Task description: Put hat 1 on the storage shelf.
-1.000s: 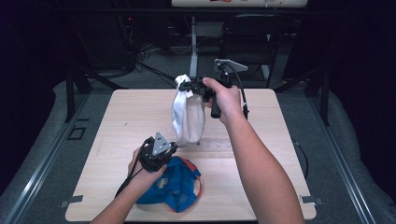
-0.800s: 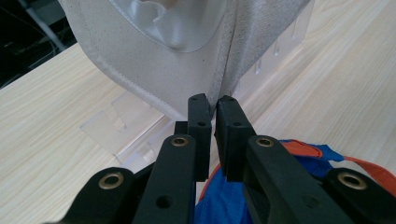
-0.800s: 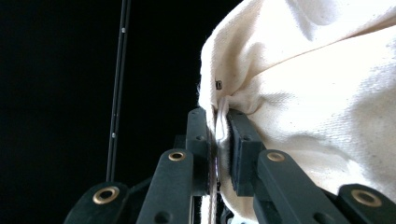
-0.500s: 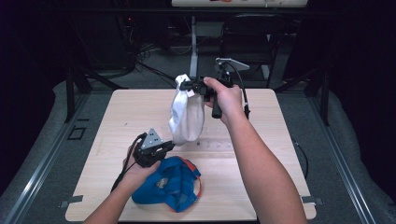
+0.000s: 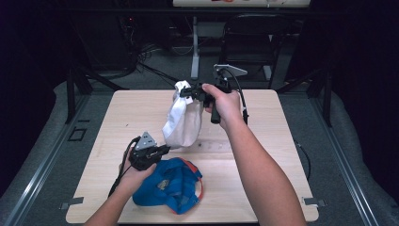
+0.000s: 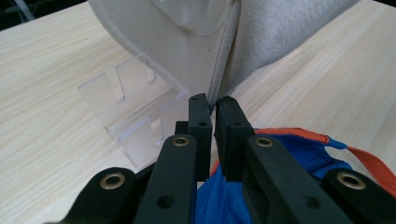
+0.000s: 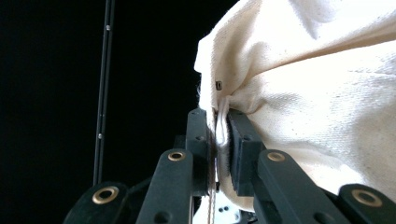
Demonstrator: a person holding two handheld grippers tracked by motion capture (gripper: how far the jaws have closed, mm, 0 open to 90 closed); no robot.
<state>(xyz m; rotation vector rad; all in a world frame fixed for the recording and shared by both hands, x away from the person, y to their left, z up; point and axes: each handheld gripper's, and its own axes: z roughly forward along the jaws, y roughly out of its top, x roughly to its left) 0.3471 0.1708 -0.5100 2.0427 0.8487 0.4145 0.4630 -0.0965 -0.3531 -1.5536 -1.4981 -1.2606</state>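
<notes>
The left gripper [image 5: 162,150] has been shifted toward 9 o'clock, off the blue cap [image 5: 171,186], jaws closed empty. The white cap [image 5: 181,120] hangs clamped in the right gripper [image 5: 186,92], at 1 o'clock of the left gripper.

Cloth showing against pale wood

The white cap [image 5: 181,123] is looking like coarse matt cotton, the blue cap [image 5: 171,186] smoother fabric, the desk [image 5: 282,141] showing light matt woodgrain, a clear stand [image 6: 135,112] gleaming like glossy plastic.

Wooden table [image 5: 263,155]: blue cap [image 5: 171,186], clear stand [image 6: 135,107].
</notes>
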